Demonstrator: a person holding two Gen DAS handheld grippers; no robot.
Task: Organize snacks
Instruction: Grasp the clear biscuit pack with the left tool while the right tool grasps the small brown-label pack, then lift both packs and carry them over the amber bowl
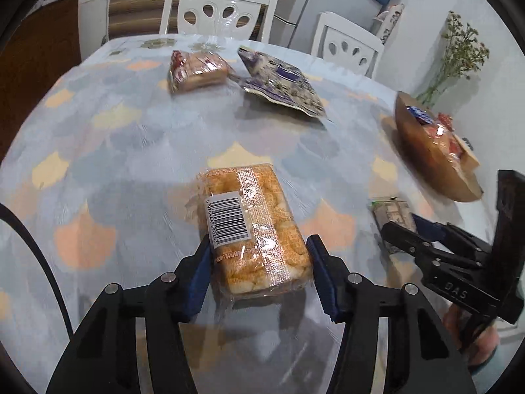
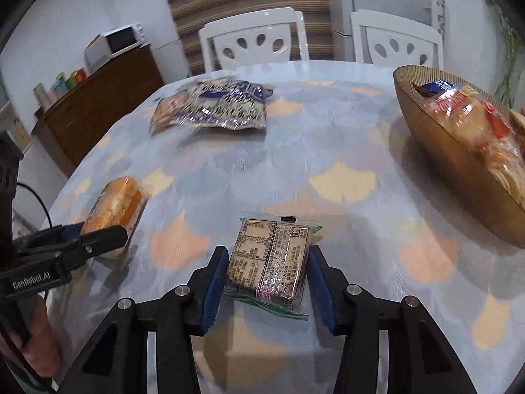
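My left gripper (image 1: 259,262) is open around an orange biscuit pack (image 1: 252,226) lying on the table; the right pad stands just off the wrapper. My right gripper (image 2: 267,275) is open around a brown cracker pack (image 2: 270,262) with a green-edged wrapper, pads close to its sides. The orange pack also shows in the right wrist view (image 2: 115,203), the brown pack in the left wrist view (image 1: 392,216). A wooden bowl (image 2: 436,151) at the right holds several snack packs. A purple bag (image 1: 282,82) and a red-and-tan pack (image 1: 197,70) lie at the far side.
The round table (image 1: 147,151) has a pale patterned cloth. Two white chairs (image 1: 220,10) stand behind it. A vase of dried flowers (image 1: 459,55) stands past the bowl. A cabinet with a microwave (image 2: 115,44) is at the left. A black cable (image 1: 36,256) runs at the left.
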